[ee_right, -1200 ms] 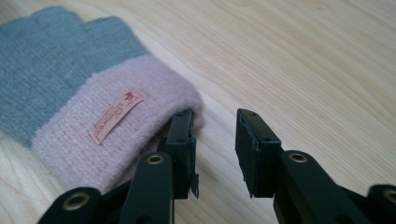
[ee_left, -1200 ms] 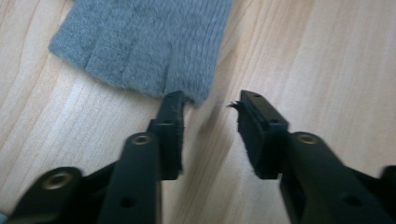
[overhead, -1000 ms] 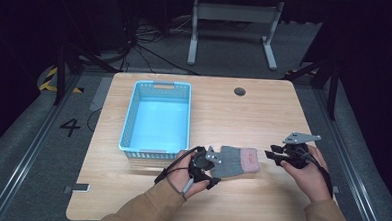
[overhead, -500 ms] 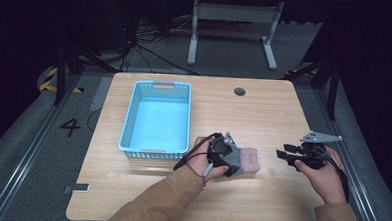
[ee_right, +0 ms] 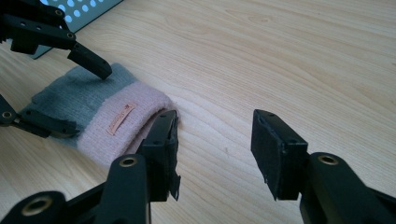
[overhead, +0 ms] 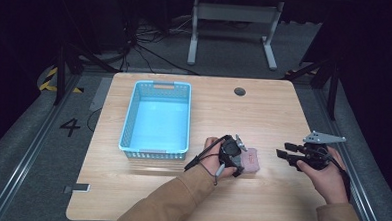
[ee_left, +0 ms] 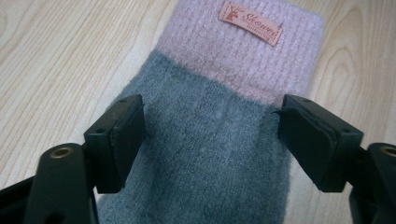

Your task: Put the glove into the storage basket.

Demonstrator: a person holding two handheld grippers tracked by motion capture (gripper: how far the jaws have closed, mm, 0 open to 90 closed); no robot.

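A wooden table [overhead: 264, 113] is carrying a light blue perforated basket [overhead: 156, 120], which is sitting toward the 10 o'clock area of the tabletop. A knitted item in grey and pink [overhead: 251, 160] is lying flat on the bare wood at about 4 o'clock from the basket, near its front corner and apart from it.

The left gripper [overhead: 233, 157] is hovering directly over the grey portion of the knitted item [ee_left: 210, 154]. In the left gripper view, its jaws are standing wide apart, one at each long edge of the grey section, straddling it without pinching it. The pink cuff [ee_left: 243, 51] is lying at 12 o'clock beyond the jaws and is bearing a small orange label [ee_left: 251, 22].

The right gripper [overhead: 287, 155] is resting at 3 o'clock from the knitted item, apart from it, with its grey three-cornered plate [overhead: 324, 138] facing upward. In the right gripper view, its jaws are spread with bare wood between them. The knitted item [ee_right: 107, 116] is lying at 10 o'clock, and the near jaw is appearing just beside the pink end; contact cannot be determined. The left gripper [ee_right: 65, 88] is showing around the grey end.
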